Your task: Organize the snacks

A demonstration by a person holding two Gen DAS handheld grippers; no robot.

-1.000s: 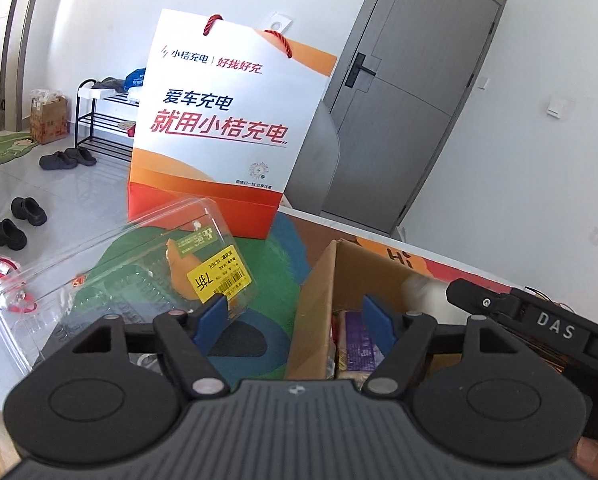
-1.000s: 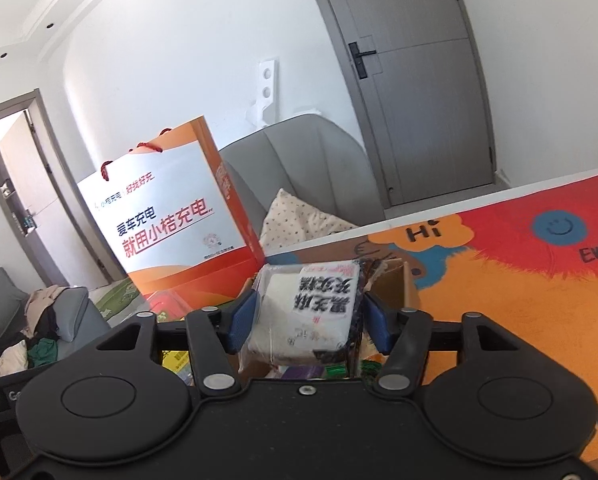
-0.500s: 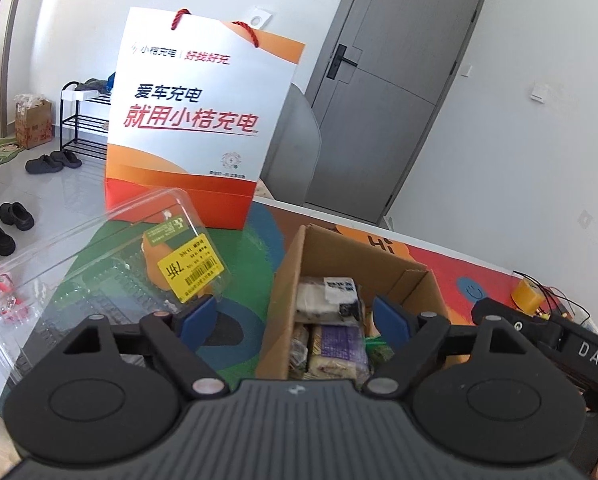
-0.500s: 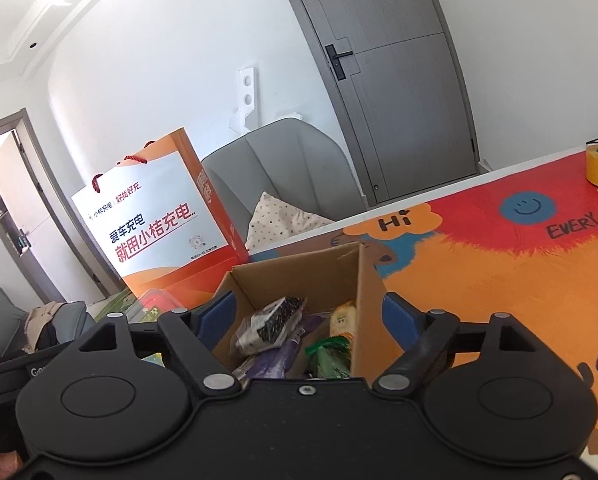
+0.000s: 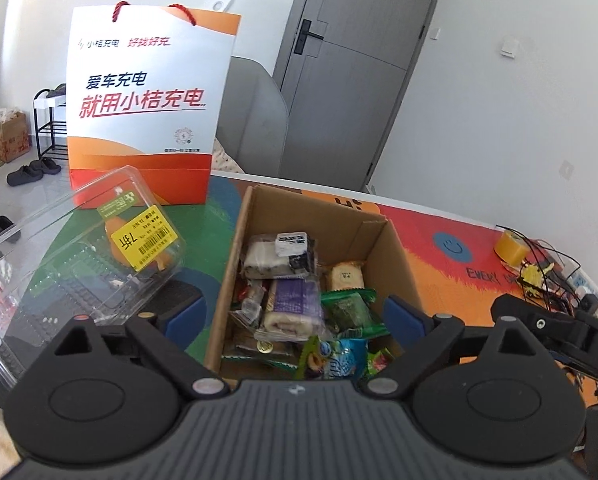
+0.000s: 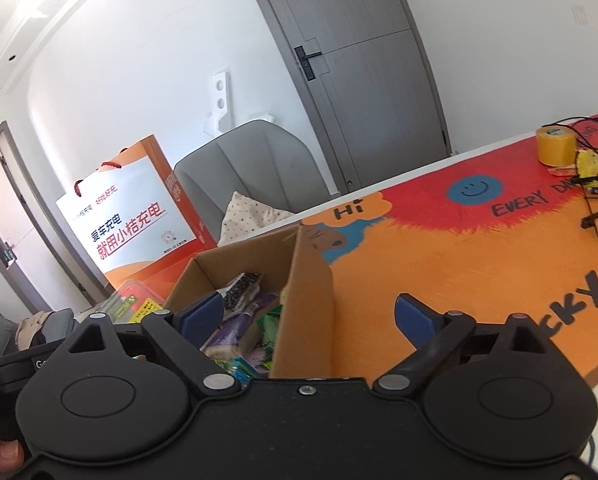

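Note:
An open cardboard box (image 5: 319, 216) stands on the colourful table mat and holds several wrapped snacks. A black-and-white packet (image 5: 283, 254) lies on top at the back, with a purple packet (image 5: 295, 300) and a green one (image 5: 349, 308) nearer. My left gripper (image 5: 293, 316) hovers over the box's near end, its jaws opening, nothing gripped. My right gripper (image 6: 309, 314) hangs over the box's (image 6: 307, 280) right wall, jaws also opening and empty. The black-and-white packet (image 6: 241, 290) shows inside.
A clear plastic clamshell (image 5: 79, 252) with a yellow label lies left of the box. A white and orange paper bag (image 5: 147, 108) stands behind it. At the far right lie a yellow tape roll (image 6: 555, 146) and black cables (image 6: 595, 200). A grey chair (image 6: 251, 168) is beyond the table edge.
The right gripper let go of the black-and-white packet, which now lies in the box. Both grippers drew back from the box and their jaws widened.

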